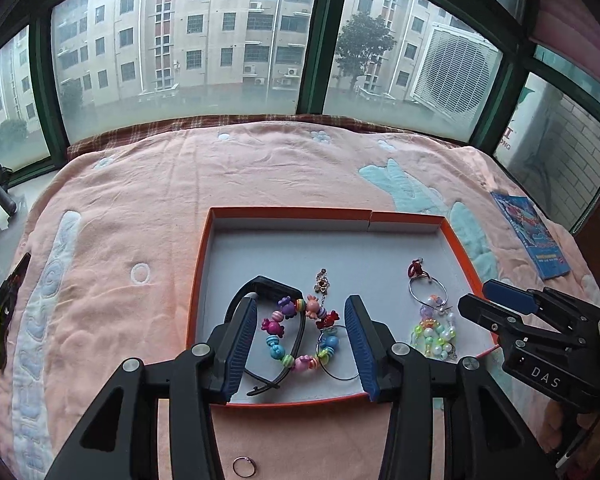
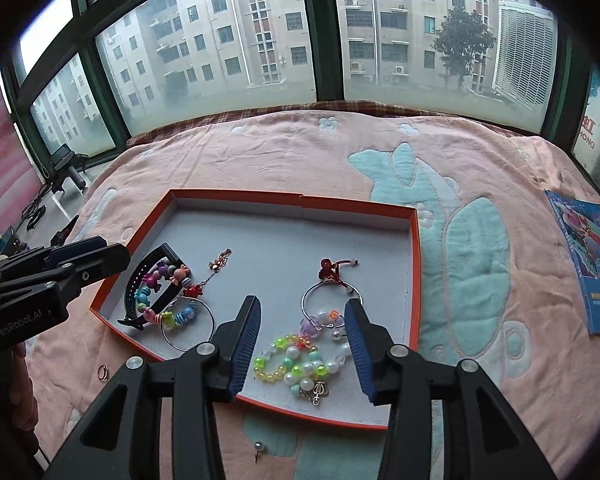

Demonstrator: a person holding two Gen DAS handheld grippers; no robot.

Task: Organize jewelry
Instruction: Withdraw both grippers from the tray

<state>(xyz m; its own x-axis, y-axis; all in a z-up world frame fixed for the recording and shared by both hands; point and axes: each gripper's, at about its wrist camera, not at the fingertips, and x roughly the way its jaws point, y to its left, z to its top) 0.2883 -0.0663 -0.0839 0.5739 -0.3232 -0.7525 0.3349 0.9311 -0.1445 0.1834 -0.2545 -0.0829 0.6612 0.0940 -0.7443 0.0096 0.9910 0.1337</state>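
Writing first: "GenRobot.AI" runs along the body of the left hand-held gripper point(image 2: 112, 258) in the right wrist view, and "DAS" is stamped on the right hand-held gripper point(image 1: 484, 300) in the left wrist view. Beyond the window point(image 1: 180, 40), red letters on a sign point(image 2: 586, 130) are cut off, only "HONG" readable. The blue booklet point(image 2: 588, 264) on the pink blanket point(image 1: 120, 200) carries print too small to make out. Both hand-held grippers stand spread, nothing between the pads, hanging over the near edge of the orange-rimmed tray point(image 1: 288, 213). Inside it, on the left, lies a colourful candy-bead bracelet point(image 1: 296, 334) over a black band point(image 1: 268, 286), with a thin wire hoop point(image 2: 188, 328) touching and a small gold chain point(image 1: 322, 280) just behind. On the right, a silver bangle point(image 2: 330, 300) with a red knot charm point(image 2: 330, 270), then a pearl and translucent bead bracelet point(image 2: 300, 364) with a tiny metal pendant, its shape hard to read. Outside the tray, on the blanket: a small ring point(image 1: 244, 467) and a pearl-headed pin point(image 2: 258, 448). Dark gear point(image 2: 66, 168) at the far left is cut off.
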